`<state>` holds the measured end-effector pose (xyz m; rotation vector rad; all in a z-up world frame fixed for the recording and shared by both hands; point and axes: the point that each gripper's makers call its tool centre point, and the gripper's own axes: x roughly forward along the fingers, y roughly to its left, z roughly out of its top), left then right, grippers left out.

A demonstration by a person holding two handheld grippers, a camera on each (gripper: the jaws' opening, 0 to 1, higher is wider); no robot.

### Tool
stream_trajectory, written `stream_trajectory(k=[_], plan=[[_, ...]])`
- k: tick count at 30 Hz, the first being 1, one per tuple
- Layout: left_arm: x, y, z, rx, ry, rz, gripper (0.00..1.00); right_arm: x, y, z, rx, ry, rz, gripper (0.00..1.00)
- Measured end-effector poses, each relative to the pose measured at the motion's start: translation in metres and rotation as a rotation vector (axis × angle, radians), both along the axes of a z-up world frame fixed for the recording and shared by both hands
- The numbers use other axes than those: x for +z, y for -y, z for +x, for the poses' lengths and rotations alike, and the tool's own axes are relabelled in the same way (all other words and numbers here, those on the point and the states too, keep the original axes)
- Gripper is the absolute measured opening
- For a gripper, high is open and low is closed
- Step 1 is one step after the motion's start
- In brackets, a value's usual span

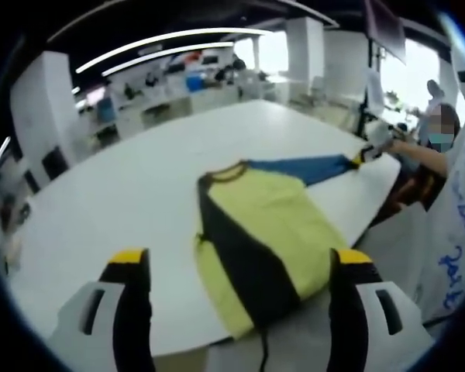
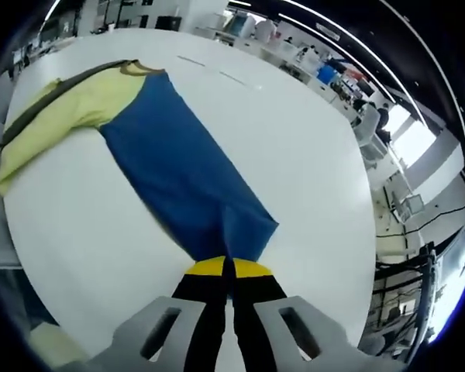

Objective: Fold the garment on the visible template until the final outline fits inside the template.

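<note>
The yellow, black and blue long-sleeved fabric garment point(image 1: 256, 232) lies spread on the white round-cornered worktop point(image 1: 139, 194), its body close to the near edge in the left gripper view, with a black strip running down the yellow panel and a thin dark cord hanging over that edge. Its blue sleeve point(image 2: 186, 178) stretches away from the body toward the far right edge of the worktop in that view. In the right gripper view the same sleeve runs from the yellow shoulder down to the right claw point(image 2: 227, 267), whose 2 yellow-tipped black jaws are pressed together on the sleeve's end, pinching the cloth. That claw also shows in the left gripper view at the sleeve's tip, held by a person's hand point(image 1: 380, 136). The left claw point(image 1: 240, 260) hovers above the near edge of the worktop with its 2 jaws spread wide, one on each side of the garment body, gripping nothing. Beyond the worktop are white desks and long ceiling light strips.
</note>
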<state>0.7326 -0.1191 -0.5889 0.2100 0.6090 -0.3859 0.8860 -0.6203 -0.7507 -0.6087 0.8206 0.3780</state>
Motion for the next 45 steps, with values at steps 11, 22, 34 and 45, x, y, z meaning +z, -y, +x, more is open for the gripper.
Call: stream_trajectory(k=[11,22,34,45], plan=[[0.002,0.003,0.001,-0.004,-0.004,0.007,0.92,-0.007,0.045,0.005,-0.138,0.001,0.025,0.02],[0.004,0.004,0.002,-0.009,-0.013,0.023,0.93,-0.019,0.069,0.001,-0.196,-0.021,0.037,0.02],[0.007,0.007,-0.001,-0.02,-0.017,0.019,0.93,-0.023,0.079,-0.006,-0.253,-0.011,0.058,0.02],[0.005,0.01,0.0,-0.037,-0.013,0.01,0.92,-0.007,0.061,-0.012,-0.271,0.031,0.153,0.08]])
